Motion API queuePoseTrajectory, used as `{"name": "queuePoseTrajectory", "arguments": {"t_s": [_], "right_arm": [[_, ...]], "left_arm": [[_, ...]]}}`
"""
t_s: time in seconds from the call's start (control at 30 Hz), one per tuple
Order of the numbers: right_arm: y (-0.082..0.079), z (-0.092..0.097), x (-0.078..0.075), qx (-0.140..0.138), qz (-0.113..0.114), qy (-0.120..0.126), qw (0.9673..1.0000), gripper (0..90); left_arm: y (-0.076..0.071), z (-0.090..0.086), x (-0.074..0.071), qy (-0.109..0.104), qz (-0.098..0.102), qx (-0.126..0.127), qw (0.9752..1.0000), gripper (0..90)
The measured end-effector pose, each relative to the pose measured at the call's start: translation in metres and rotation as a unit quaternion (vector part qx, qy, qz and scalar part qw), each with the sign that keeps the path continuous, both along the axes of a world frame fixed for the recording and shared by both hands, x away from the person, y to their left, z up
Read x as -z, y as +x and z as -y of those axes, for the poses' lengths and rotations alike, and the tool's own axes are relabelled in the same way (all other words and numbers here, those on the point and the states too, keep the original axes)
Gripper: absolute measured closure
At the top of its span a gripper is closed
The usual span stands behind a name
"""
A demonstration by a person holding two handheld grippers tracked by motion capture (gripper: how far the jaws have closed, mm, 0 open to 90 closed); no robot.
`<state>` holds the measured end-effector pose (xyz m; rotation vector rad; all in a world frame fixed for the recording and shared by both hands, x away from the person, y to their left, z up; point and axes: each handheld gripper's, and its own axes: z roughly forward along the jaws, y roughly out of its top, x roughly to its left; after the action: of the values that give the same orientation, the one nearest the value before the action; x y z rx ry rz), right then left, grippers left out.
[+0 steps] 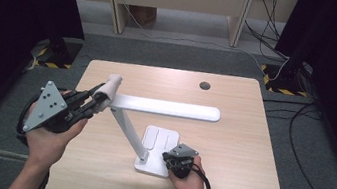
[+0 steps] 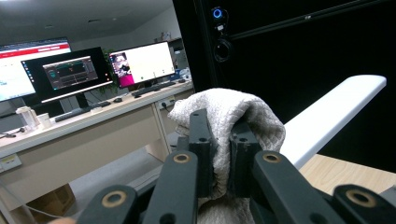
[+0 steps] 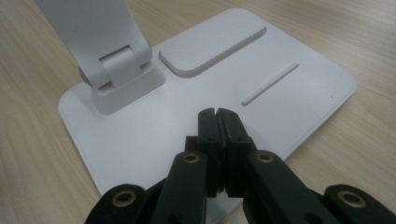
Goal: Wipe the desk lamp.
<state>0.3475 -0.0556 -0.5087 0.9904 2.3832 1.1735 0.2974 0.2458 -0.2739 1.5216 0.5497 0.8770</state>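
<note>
Beige cloth point(image 2: 233, 116) pinched in left gripper point(image 2: 218, 140); right gripper point(image 3: 218, 116) closed, empty.

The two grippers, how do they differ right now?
The left gripper is shut on a folded cloth held up at the lamp's head; the right gripper is shut on nothing, its tips down on the lamp's base. The left sits raised, the right low. Both are black with two jaws.

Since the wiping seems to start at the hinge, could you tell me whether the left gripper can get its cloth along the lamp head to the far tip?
Probably yes: the lamp head lies bare, nothing blocking the left gripper and cloth.
</note>
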Motion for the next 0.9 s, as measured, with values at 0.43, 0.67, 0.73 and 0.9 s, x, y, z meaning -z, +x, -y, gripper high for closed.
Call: {"name": "queuePoseTrajectory", "arguments": {"t_s": [0.43, 0.67, 0.73, 0.9], "right_arm": [[0.0, 0.0, 0.0, 0.001, -0.001, 0.0, 1.0, 89.0], [0.0, 0.0, 0.0, 0.0, 0.0, 0.0, 1.0, 89.0], [0.0, 0.0, 0.0, 0.001, 0.0, 0.001, 1.0, 89.0], [0.0, 0.0, 0.0, 0.001, 0.0, 0.001, 1.0, 89.0]], "left_arm": [[0.003, 0.014, 0.003, 0.006, -0.008, 0.01, 0.9999, 83.0], [0.004, 0.019, 0.006, 0.008, -0.013, 0.014, 0.9998, 83.0], [0.005, 0.02, 0.006, 0.009, -0.014, 0.015, 0.9998, 83.0], [0.004, 0.026, 0.008, 0.007, -0.014, 0.019, 0.9997, 83.0]]}}
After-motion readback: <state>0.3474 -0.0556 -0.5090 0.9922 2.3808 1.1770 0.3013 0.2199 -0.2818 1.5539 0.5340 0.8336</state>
